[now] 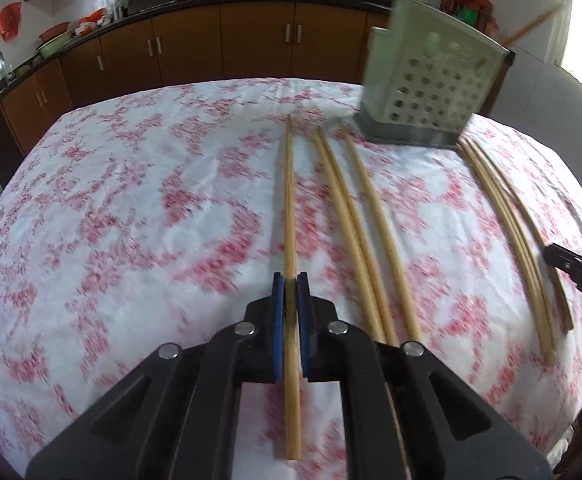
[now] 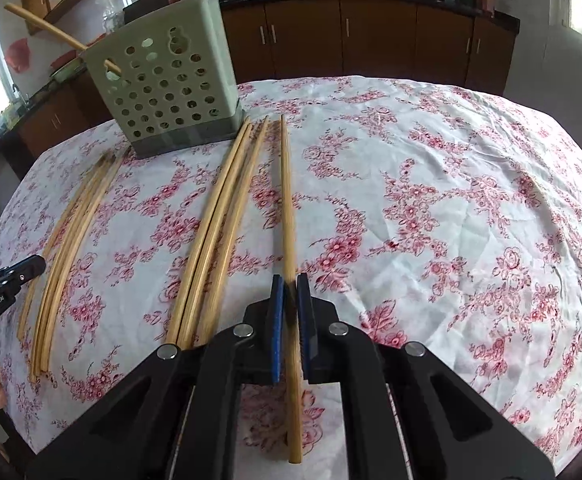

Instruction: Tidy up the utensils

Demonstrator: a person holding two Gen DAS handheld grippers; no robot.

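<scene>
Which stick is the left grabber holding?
On the pink-flowered white tablecloth, find the pale green plastic holder full of holes. In front of it lie light wooden chopsticks; the chopstick clamped in the left gripper lies alone, leftmost in the left wrist view, apart from the others.

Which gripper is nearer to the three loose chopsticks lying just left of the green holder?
Left. The left gripper, shut on a single chopstick, sits right beside those three chopsticks; the right gripper is further right, at another bundle past the holder.
</scene>
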